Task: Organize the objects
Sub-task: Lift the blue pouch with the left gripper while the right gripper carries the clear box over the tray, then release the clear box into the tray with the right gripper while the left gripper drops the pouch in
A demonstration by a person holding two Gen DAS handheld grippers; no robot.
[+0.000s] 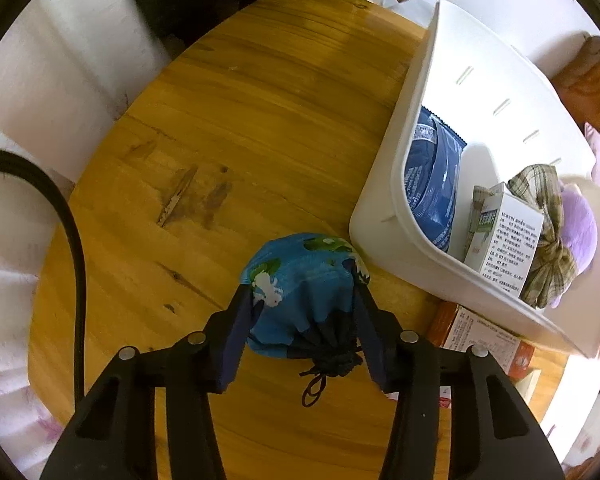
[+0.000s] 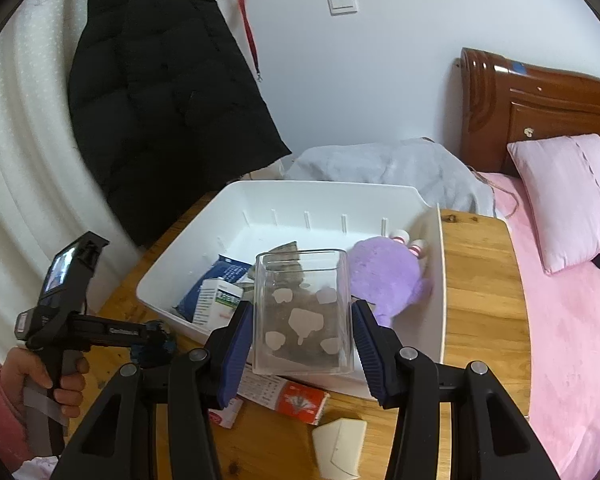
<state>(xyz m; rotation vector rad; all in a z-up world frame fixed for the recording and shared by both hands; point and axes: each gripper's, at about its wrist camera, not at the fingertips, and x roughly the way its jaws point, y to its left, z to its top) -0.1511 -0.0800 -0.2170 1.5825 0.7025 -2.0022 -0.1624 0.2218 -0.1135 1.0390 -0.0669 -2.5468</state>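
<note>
The left hand-held gripper squeezes a blue pouch on the desk. The right hand-held gripper grips a clear cup by the bin.

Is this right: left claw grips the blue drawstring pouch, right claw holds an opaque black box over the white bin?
Not quite. The right claw holds a clear plastic container, not a black box; the right wrist view shows it. Left claw does grip the blue drawstring pouch beside the white bin.

Print covers the white carton and flat box — none legible.
</note>
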